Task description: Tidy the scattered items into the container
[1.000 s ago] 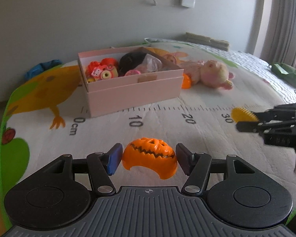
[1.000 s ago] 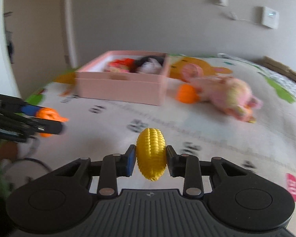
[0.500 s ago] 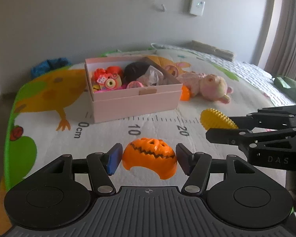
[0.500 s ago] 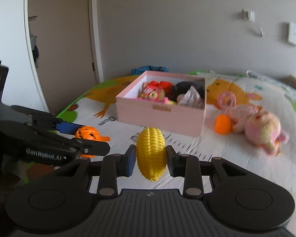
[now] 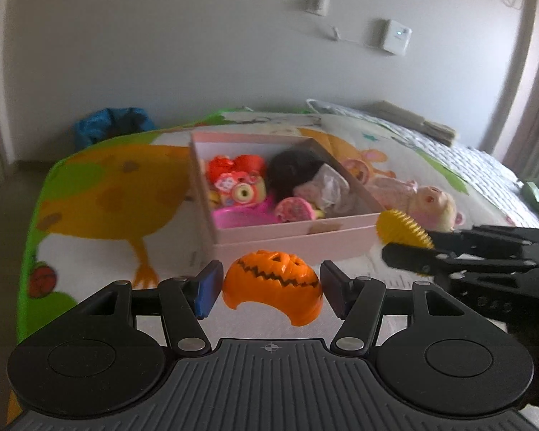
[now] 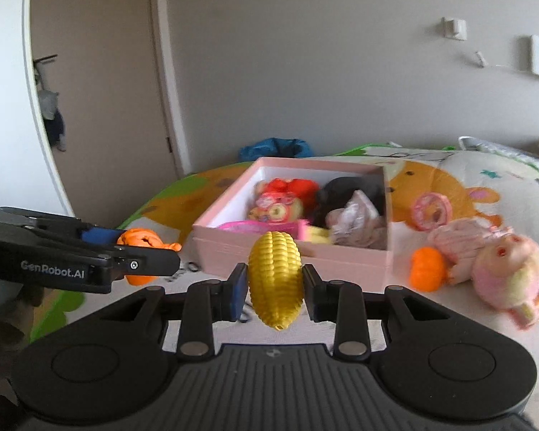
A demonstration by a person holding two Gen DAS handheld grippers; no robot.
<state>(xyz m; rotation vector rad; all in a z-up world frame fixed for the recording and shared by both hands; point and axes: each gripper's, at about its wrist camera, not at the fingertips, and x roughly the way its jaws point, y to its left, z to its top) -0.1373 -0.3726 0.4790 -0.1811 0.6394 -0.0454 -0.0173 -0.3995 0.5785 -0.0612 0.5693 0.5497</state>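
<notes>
An orange jack-o'-lantern shell [image 5: 273,285] hangs above the mat, with my left gripper [image 5: 271,285] shut on it just short of the pink box [image 5: 291,239]. A yellow toy corn cob [image 6: 275,280] stands upright in my right gripper [image 6: 275,283], which is shut on it in front of the same pink box [image 6: 291,258]. The box holds several toys. Each gripper shows in the other's view: the right gripper [image 5: 409,248] with the yellow corn [image 5: 402,228] at right, the left gripper [image 6: 143,256] with the pumpkin [image 6: 140,240] at left.
A pink plush doll [image 6: 496,262], a small orange ball [image 6: 427,269] and a pink ring [image 6: 433,210] lie on the printed play mat [image 5: 107,194] right of the box. A blue bundle [image 6: 276,147] sits by the wall behind. A door [image 6: 100,107] stands at the left.
Both grippers have risen and moved toward the pink box, each still holding its toy. The box now looks larger and nearer, and its inside shows more.
</notes>
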